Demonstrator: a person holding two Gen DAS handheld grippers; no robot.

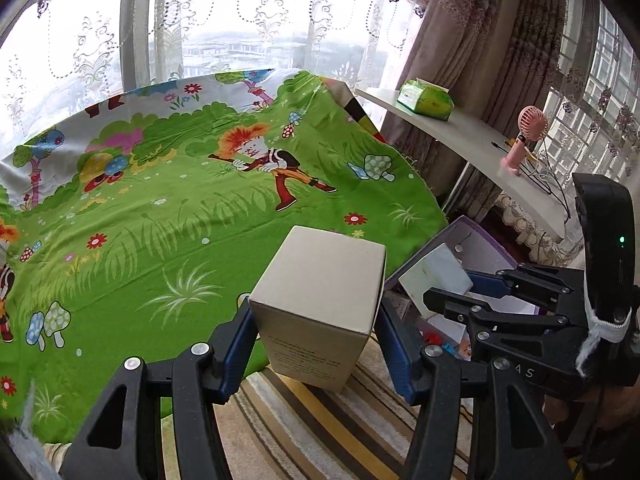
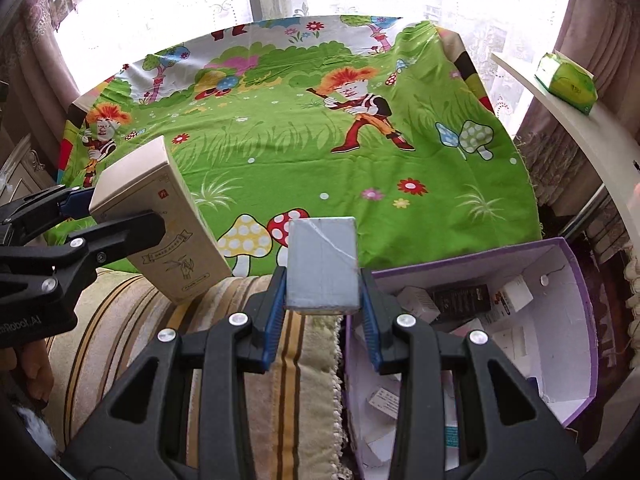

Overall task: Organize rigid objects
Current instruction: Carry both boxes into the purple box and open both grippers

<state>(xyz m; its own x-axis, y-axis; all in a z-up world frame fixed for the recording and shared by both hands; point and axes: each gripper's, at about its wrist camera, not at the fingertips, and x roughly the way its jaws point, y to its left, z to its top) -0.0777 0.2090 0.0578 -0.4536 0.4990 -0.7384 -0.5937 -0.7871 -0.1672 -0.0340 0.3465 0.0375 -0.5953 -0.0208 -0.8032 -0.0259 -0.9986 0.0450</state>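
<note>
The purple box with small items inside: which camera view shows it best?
The right wrist view: the purple box lies open there, its white inside and small packages visible. The left wrist view shows only part of it, behind the right tool.

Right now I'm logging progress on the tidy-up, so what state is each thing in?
left gripper: shut on the beige carton, held off the cloth.
right gripper: shut on the grey box, lifted.
purple box: open, small boxes inside.
green cloth: spread flat, nothing on it.
</note>
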